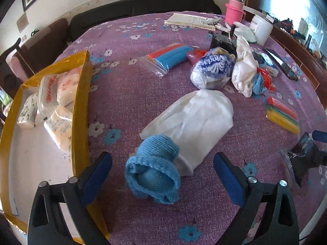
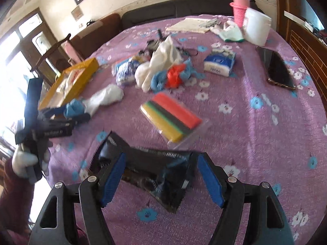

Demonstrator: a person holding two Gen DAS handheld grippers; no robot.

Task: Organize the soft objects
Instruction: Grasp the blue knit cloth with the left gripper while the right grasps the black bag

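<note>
A blue knitted piece [image 1: 153, 168] lies on the purple flowered cloth, against a white soft bundle [image 1: 194, 122]. My left gripper [image 1: 162, 173] is open with its jaws on either side of the blue knit. A yellow box [image 1: 81, 94] at the left holds several tissue packs [image 1: 55, 94]. My right gripper [image 2: 161, 178] is open around a black foil pouch [image 2: 155, 173] that lies on the cloth. The blue knit [image 2: 74, 106], the white bundle [image 2: 106, 97] and the box [image 2: 81, 75] also show in the right wrist view.
Zip bags of coloured sponges [image 1: 171, 56] [image 2: 173, 116], a blue-white tissue roll pack [image 1: 212, 69], a white cloth with blue and red pieces [image 2: 163, 71], a tissue pack [image 2: 219, 62], a phone [image 2: 278, 69], a pink bottle [image 1: 234, 10], a white tub [image 1: 261, 28] and papers [image 1: 190, 21] lie farther back.
</note>
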